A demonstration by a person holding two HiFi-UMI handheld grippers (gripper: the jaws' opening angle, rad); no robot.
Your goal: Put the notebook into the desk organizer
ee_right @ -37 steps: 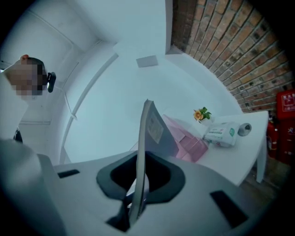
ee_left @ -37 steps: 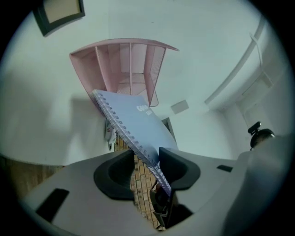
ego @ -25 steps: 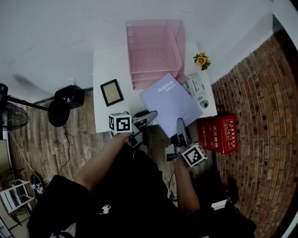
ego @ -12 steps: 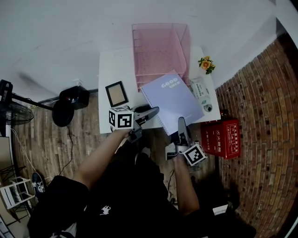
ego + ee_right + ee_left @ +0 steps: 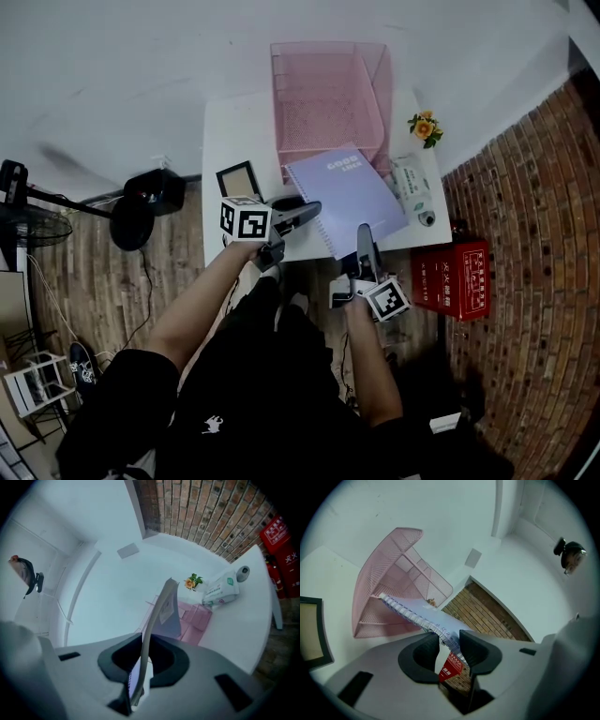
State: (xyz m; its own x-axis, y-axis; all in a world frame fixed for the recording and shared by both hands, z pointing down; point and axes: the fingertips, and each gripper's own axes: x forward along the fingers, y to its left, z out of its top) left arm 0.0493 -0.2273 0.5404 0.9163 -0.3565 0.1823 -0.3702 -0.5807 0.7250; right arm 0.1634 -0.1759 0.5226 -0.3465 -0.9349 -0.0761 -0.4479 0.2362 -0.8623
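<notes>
The lavender spiral notebook point(image 5: 347, 195) hangs tilted over the white table point(image 5: 234, 141), its far edge at the front of the pink mesh desk organizer point(image 5: 330, 98). My left gripper point(image 5: 307, 209) is shut on the notebook's spiral edge point(image 5: 440, 631), with the organizer point(image 5: 384, 588) ahead to the left. My right gripper point(image 5: 365, 236) is shut on the near edge, and the notebook point(image 5: 159, 606) shows edge-on between its pads. Its jaws have eased slightly apart, with the notebook still between them. The organizer point(image 5: 194, 620) lies beyond.
A small picture frame point(image 5: 239, 180) lies on the table left of the notebook. A tissue pack point(image 5: 412, 186) and an orange flower point(image 5: 427, 128) sit at the table's right side. A red box point(image 5: 457, 278) stands on the floor against the brick wall.
Both grippers have carried the notebook away from the table's near edge toward the organizer. Its far edge now reaches the organizer's front.
</notes>
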